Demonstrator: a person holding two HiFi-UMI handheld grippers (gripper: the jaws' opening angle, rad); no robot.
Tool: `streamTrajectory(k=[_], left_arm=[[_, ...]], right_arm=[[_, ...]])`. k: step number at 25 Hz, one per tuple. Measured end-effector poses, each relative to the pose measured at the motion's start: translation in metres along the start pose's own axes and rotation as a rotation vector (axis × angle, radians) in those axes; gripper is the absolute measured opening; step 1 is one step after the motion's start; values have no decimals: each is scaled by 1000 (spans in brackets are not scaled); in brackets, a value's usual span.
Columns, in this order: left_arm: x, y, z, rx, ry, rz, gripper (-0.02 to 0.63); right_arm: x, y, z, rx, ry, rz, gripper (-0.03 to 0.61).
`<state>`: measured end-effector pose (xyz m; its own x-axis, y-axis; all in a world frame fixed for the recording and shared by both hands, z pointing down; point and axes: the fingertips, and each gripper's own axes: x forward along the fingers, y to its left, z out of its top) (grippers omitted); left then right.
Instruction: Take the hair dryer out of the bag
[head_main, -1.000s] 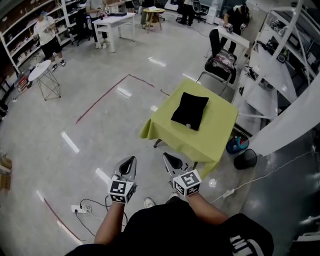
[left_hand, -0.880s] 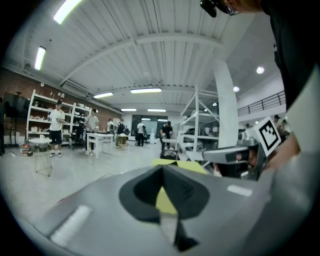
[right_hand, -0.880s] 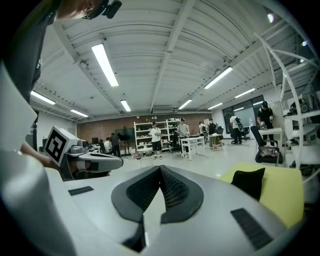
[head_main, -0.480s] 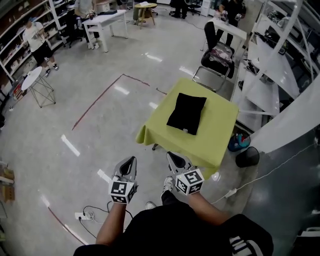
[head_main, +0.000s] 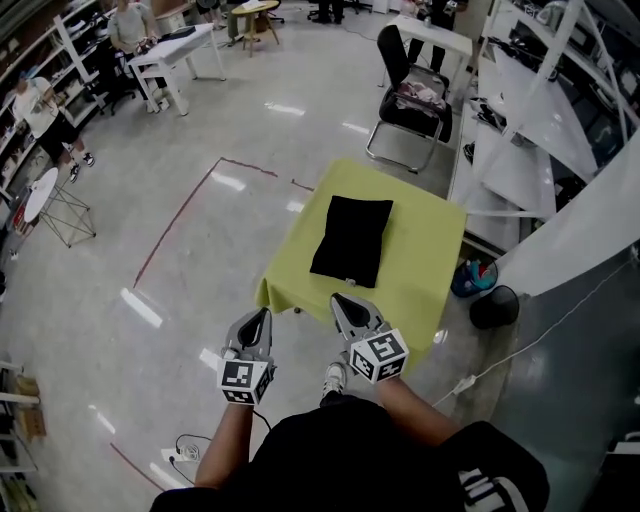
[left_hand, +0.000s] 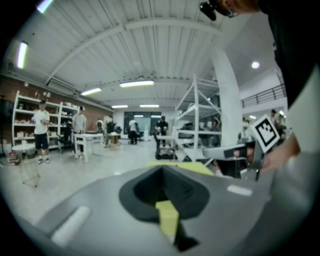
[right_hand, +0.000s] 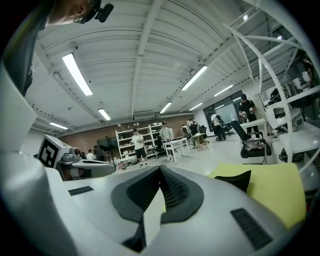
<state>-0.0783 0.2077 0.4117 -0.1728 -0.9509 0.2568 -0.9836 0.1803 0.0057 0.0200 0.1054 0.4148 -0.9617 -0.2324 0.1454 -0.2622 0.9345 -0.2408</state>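
A black bag (head_main: 351, 238) lies flat on a small table with a yellow-green cloth (head_main: 425, 262). No hair dryer shows. My left gripper (head_main: 257, 322) is shut and empty, held over the floor just short of the table's near left corner. My right gripper (head_main: 346, 305) is shut and empty too, its tip at the table's near edge, a little short of the bag. In the right gripper view the black bag (right_hand: 241, 180) sits on the cloth (right_hand: 277, 192) ahead to the right. The left gripper view shows the cloth's edge (left_hand: 192, 166) beyond the shut jaws.
A black chair (head_main: 408, 95) stands beyond the table. White shelving frames (head_main: 520, 150) run along the right. A dark bin (head_main: 493, 307) and a blue tub (head_main: 471, 277) sit on the floor by the table's right side. People stand at white tables (head_main: 180, 50) far left.
Both grippers and I have moved forward toward the table; the table and bag now lie closer, with the right gripper's tip at the table's near edge. Both stay shut.
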Motion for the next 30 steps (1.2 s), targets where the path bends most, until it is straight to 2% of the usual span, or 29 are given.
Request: streamTrajectory(k=[4, 7, 17, 25, 30], left_arm=[[39, -13, 18, 26, 4, -26, 6], [58, -21, 27, 41, 5, -48, 6], [114, -38, 26, 63, 30, -156, 6], [166, -22, 43, 90, -8, -281, 6], [195, 4, 56, 107, -30, -357, 6]], right_arm=[[3, -33, 16, -70, -14, -26, 6], [4, -49, 22, -81, -26, -41, 6], [1, -98, 23, -128, -9, -134, 6], [36, -114, 36, -149, -20, -225, 6], [70, -114, 53, -222, -27, -289, 6]])
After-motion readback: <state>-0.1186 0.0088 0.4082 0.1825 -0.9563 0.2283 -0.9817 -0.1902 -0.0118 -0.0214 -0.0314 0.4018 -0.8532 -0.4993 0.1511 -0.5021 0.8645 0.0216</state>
